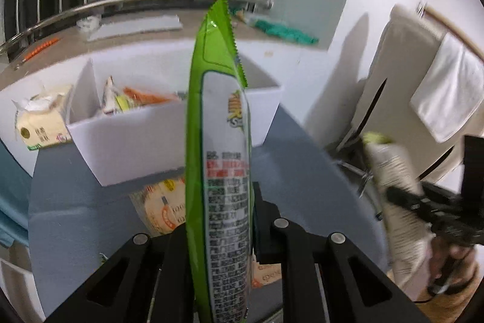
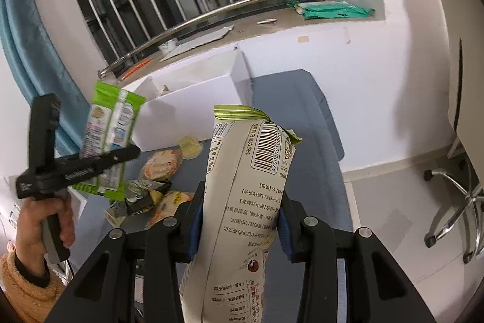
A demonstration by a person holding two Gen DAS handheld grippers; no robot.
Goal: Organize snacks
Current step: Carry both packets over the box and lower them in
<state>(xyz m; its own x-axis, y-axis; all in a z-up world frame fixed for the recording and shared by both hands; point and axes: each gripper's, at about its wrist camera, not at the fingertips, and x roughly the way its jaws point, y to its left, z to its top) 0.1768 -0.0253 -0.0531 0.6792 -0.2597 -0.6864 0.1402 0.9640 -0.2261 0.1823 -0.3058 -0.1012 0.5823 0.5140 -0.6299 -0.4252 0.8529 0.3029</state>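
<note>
The left gripper (image 1: pixel 220 244), pinching the green packet (image 1: pixel 219 141) upright, faces the white bin (image 1: pixel 169 141) straight ahead, nearer than the right gripper (image 2: pixel 239 226) clamping its cream bag (image 2: pixel 242 202)

A green and white snack packet (image 1: pixel 217 141), a cream bag (image 2: pixel 242 196) with a green-striped top, a white box (image 1: pixel 169 138), a grey-blue mat (image 2: pixel 317 141), a yellow sleeve (image 2: pixel 24 286).

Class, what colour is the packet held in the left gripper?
Bright green with a white panel; clearest in the left wrist view.
</note>
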